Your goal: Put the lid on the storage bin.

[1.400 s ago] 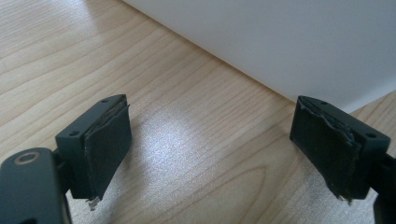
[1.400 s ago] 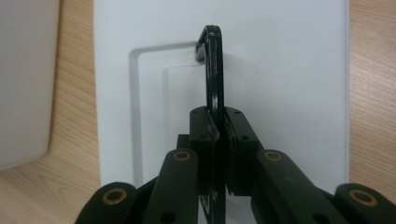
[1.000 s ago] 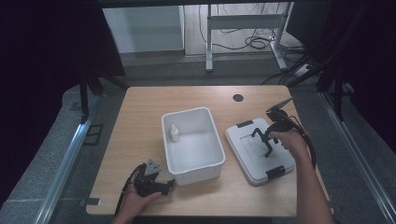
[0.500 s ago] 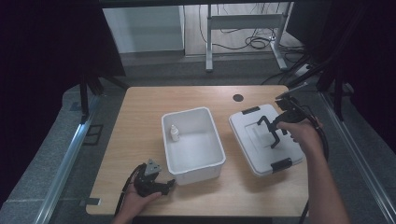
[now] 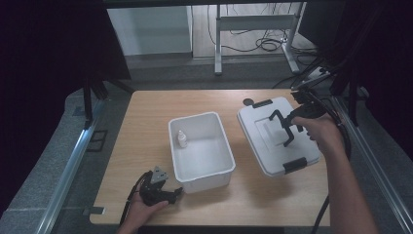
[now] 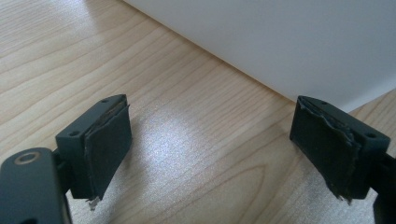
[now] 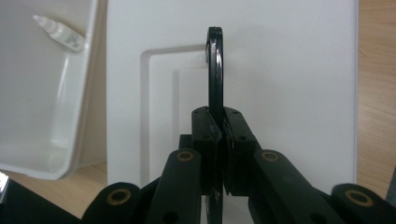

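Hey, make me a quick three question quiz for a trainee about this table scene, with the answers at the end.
1. True or false: the right gripper has its jaws shut on the black handle of the white lid.
2. What lies inside the white bin? A) a small white bottle B) a spoon C) a black clip
3. Fill in: the left gripper rests on the table with its jaws ____.

Key: 1 true. 2 A, the small white bottle. 3 open.
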